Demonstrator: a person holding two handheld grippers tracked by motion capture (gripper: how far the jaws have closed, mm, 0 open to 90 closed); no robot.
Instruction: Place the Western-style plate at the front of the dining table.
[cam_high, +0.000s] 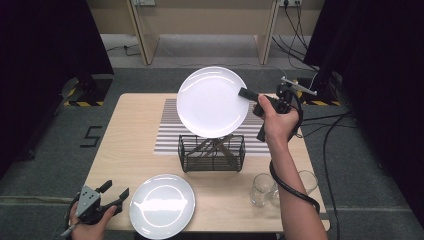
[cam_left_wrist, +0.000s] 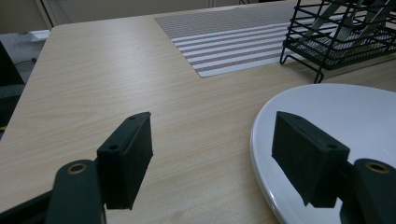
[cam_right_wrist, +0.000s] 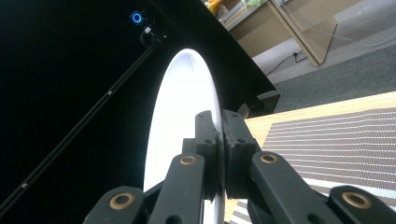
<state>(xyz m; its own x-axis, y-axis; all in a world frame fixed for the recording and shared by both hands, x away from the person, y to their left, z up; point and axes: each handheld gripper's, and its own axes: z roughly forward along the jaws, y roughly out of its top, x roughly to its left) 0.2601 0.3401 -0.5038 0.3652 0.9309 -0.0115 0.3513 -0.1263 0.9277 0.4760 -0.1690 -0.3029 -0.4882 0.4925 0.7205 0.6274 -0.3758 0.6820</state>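
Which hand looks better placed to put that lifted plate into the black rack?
The right. Its tool is shut on the rim of the raised plate, held upright just above the rack. The left tool sits open at the table's near edge beside the other plate.

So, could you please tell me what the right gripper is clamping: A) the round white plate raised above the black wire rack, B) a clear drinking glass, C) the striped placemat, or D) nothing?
A: the right gripper is shut on the rim of the round white plate, held on edge above the black wire rack.
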